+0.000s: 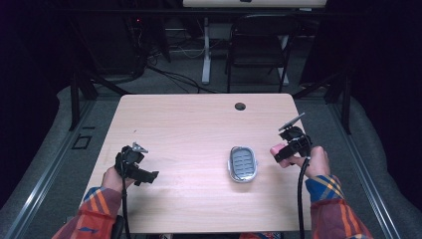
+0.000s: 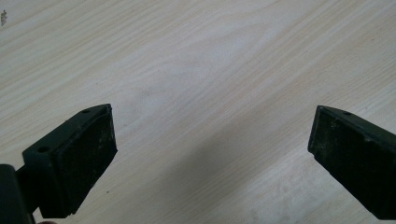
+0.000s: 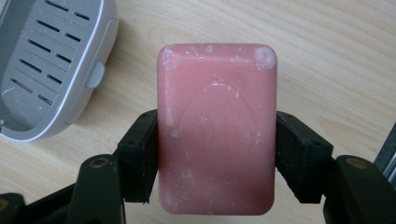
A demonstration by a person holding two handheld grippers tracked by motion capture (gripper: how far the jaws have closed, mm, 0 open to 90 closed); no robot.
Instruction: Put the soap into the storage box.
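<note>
On wooden table (image 1: 189, 124), centre-right: grey slotted soap dish (image 1: 242, 164), empty. Right of dish: right gripper (image 3: 217, 154) clamped on both sides of pink soap bar (image 3: 217, 128); embossed oval mark on bar, lettering unreadable. Left gripper (image 2: 210, 140): jaws wide apart over bare wood, holding nothing.

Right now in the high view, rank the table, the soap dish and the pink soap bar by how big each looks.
1. Table, by far the largest.
2. Soap dish.
3. Pink soap bar, smallest as seen, though the right gripper covers part of it, so its full extent is unsure.
</note>
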